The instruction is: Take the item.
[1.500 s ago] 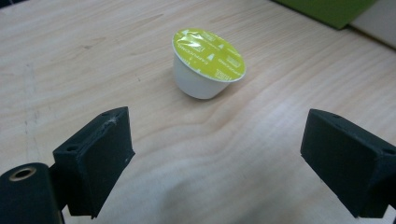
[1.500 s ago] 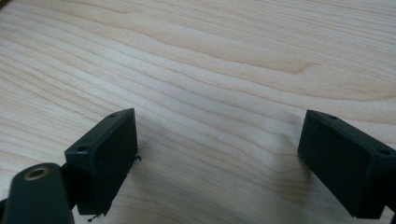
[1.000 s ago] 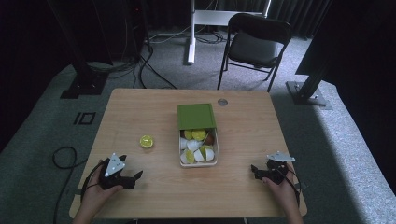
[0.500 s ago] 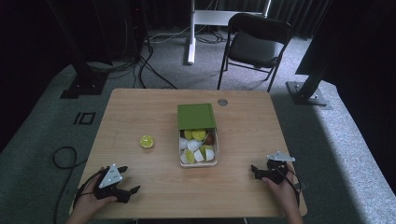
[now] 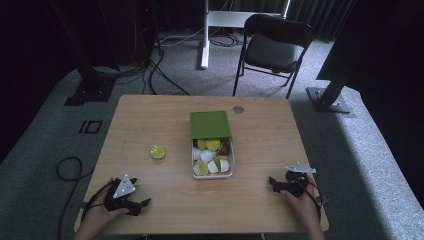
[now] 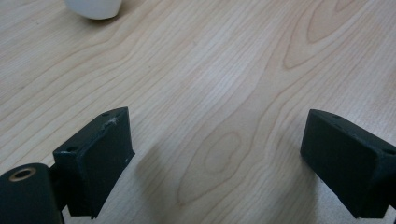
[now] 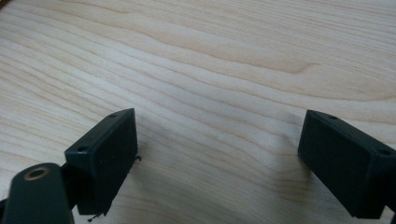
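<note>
Left gripper (image 5: 142,204): I've got it low in the lower left of the high view, in my hand at the near desk edge; jaws stand wide apart, bare wood between them in the left gripper view (image 6: 215,154).
Right gripper (image 5: 274,182): lower right of the high view, in my other hand, resting near the desk's front edge; jaws spread apart too, nothing between them but wood grain in the right gripper view (image 7: 217,158).
Lime (image 5: 158,151): a small yellow-green half, alone on the desk, left of centre in the high view, well apart from both grippers and a little left of the tray.
Tray (image 5: 212,176): white, centre of the high view, holding yellow-green and white pieces, plus one reddish bit at its right side.
Box (image 5: 210,124): green, just above the tray in the frame, touching or overlapping its far end.
White object (image 6: 93,7): rounded edge at the top left of the left gripper view; I can't tell what it is.
Desk (image 5: 150,115): light wood, a small round grey disc (image 5: 238,109) near its far edge.
Chair (image 5: 272,47): dark, folding, on the carpet beyond the desk, upper right of centre.
</note>
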Demonstrator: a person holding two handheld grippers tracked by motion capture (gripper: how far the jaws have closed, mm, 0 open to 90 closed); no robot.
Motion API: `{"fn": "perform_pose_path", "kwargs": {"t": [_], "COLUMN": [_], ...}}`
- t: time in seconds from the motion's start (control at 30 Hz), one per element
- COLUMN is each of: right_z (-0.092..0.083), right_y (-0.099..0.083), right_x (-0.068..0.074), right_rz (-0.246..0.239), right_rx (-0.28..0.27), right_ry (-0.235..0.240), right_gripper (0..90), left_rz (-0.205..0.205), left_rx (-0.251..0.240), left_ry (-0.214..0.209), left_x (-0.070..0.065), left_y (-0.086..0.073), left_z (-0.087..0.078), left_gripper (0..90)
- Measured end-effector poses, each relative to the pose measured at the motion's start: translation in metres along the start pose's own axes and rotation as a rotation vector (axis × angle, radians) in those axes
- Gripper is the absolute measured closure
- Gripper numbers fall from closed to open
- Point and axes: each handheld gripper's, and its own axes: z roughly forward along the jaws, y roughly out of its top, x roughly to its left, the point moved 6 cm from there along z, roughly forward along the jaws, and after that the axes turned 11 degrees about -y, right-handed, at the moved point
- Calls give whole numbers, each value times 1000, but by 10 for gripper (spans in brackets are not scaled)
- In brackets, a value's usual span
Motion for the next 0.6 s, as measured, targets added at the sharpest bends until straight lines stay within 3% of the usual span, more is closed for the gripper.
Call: {"fn": "perform_pose_path", "kwargs": {"t": [0.1, 0.13, 0.17, 0.23, 0.6], "right_z": [0, 0, 0, 0, 0], "right_y": [0, 0, 0, 0, 0], "right_x": [0, 0, 0, 0, 0], "right_rz": [0, 1, 0, 0, 0], "right_rx": [0, 0, 0, 0, 0], "right_ry": [0, 0, 0, 0, 0], "right_gripper": [117, 117, 117, 117, 117], "left_rz": [-30, -53, -120, -144, -147], "left_rx": [5, 9, 18, 28, 28], "left_ry": [-6, -9, -11, 11, 10], "left_x": [2, 3, 4, 6, 6], "left_y": [0, -1, -2, -3, -3], "left_z": [0, 1, 1, 2, 2], "left_gripper": [101, 101, 101, 52, 37]}}
